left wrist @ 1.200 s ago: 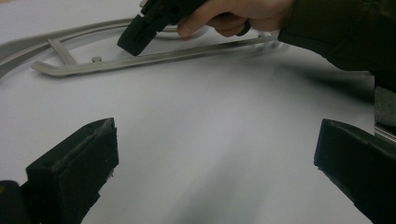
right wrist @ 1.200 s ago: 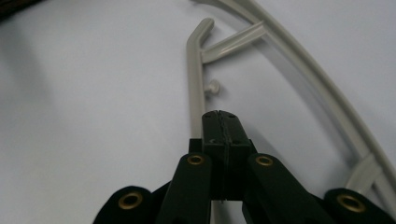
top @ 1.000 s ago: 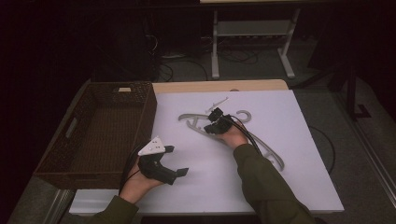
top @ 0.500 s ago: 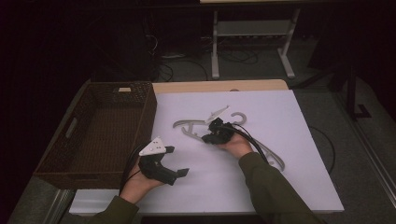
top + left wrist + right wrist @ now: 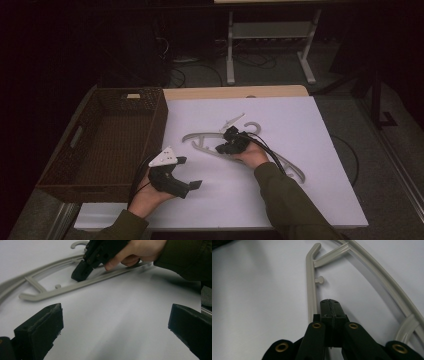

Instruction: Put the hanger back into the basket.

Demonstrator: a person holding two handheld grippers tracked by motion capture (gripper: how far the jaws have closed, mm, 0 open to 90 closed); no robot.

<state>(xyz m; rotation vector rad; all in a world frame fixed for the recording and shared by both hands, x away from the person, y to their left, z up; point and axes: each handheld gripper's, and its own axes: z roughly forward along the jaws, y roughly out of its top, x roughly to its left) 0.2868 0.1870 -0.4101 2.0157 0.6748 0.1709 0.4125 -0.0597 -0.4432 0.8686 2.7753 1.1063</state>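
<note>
With my right gripper (image 5: 223, 148), jaws pressed together, resting on the lower bar of the pale grey plastic coat hanger (image 5: 200, 146) lying mid-tabletop (image 5: 325, 150), and my left gripper (image 5: 186, 174) spread wide and idle, the brown wicker basket (image 5: 155, 130) at the left edge awaits it.

The high view looks forward and down from above the near edge of the tabletop (image 5: 310, 200), taking in all of it and the floor beyond. The left gripper view sits low and close over the sheet, facing across toward the hanger (image 5: 75, 286) and the right gripper (image 5: 80, 272). The right gripper view looks steeply down, very near. All three views share the hanger's middle.
</note>
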